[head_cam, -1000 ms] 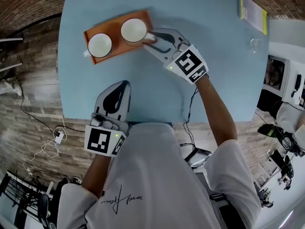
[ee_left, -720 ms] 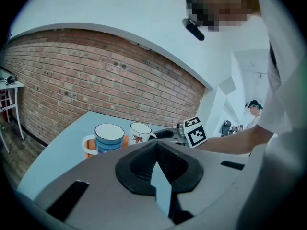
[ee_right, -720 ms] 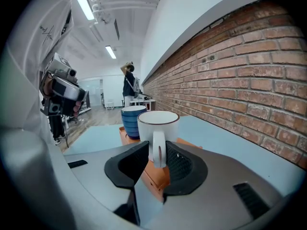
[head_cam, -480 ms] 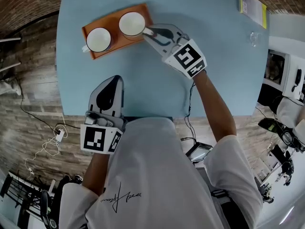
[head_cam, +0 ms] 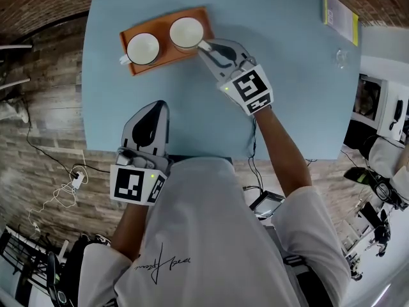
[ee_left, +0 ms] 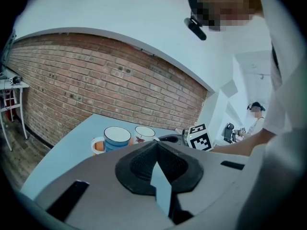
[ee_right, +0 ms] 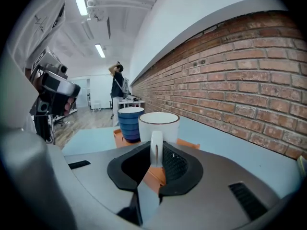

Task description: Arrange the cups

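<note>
Since a second ago: right gripper (head_cam: 206,45) (ee_right: 156,153) fingers, then spread wide, have been closing; now narrow, pads pinching handle (ee_right: 156,150) of white cup (head_cam: 186,32) (ee_right: 159,124). Cup body just beyond fingertips, upright on orange tray (head_cam: 199,13). Blue-striped cup (head_cam: 142,48) (ee_right: 130,122) beside it on same tray, past fingers to left, not touching them. Left gripper (head_cam: 157,105) (ee_left: 156,147) barely shifted: fingers fully together, nothing between, over near edge of blue table (head_cam: 287,94), well short of tray.
</note>
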The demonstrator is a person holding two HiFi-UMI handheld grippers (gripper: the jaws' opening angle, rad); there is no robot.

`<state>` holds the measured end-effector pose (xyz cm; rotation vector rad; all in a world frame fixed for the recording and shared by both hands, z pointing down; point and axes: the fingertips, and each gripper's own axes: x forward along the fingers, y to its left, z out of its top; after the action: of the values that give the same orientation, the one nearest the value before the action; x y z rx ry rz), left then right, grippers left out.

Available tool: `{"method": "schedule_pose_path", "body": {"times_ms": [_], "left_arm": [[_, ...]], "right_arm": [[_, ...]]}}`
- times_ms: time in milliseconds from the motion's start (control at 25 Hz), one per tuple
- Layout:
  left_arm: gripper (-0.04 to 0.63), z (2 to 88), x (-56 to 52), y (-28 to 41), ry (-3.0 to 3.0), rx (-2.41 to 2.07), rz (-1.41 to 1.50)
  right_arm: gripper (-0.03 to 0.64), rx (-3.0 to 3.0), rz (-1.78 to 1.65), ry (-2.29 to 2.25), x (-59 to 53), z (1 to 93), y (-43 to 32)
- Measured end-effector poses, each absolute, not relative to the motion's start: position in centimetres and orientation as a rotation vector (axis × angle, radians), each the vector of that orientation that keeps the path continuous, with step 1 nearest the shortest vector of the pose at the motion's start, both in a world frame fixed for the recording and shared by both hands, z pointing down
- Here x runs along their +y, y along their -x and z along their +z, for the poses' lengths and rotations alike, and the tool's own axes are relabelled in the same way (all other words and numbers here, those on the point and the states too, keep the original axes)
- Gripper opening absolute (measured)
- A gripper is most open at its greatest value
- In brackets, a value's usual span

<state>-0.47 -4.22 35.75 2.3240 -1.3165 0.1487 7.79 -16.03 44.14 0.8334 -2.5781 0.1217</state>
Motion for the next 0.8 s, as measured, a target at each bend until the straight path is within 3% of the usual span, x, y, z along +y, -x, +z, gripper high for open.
{"method": "schedule_pose_path", "body": {"times_ms": [800], "left_arm": [[0.009,35.0,-3.4,1.7,-2.343,-1.326,0.062]], "right_arm": [[0.064,-2.458,0.261,-1.264,-15.3,43.0,-8.8]]}}
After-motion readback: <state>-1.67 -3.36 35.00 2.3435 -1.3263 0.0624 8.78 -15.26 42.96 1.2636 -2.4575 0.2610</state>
